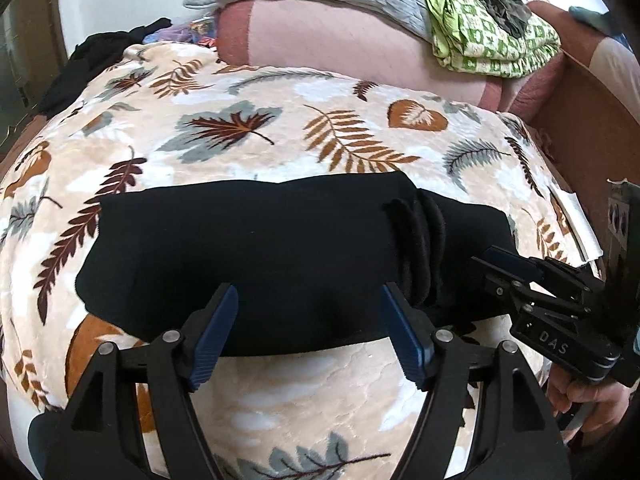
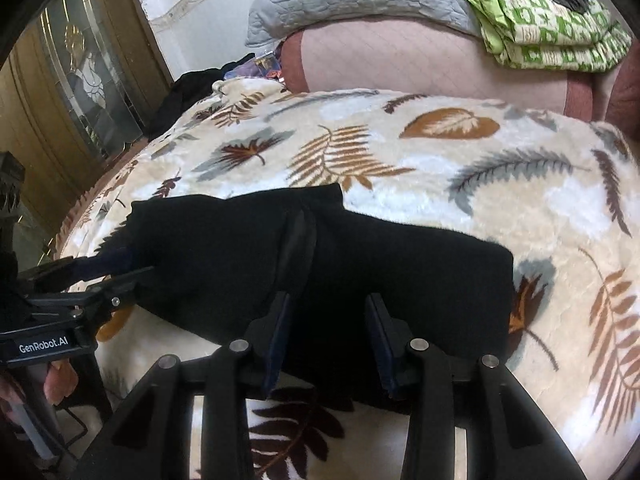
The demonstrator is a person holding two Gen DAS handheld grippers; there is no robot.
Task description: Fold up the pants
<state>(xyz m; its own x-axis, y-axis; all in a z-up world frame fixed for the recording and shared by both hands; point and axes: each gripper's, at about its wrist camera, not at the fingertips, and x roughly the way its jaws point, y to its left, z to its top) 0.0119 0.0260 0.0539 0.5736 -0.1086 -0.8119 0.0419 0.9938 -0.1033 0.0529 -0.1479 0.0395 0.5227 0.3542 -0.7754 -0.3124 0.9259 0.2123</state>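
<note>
Left gripper (image 1: 308, 300) hangs open, seemingly just above folded black pants (image 1: 256, 256).

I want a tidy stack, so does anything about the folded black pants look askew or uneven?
Slightly. On the folded black fabric pants, the top layer stops short at a bunched, ribbed edge, so the lower layer sticks out beyond it on one side. Otherwise the bundle lies flat on the leaf-patterned plush blanket.

Black pants (image 1: 248, 256), folded into a flat bundle across the leaf-patterned blanket (image 1: 280, 128)
</note>
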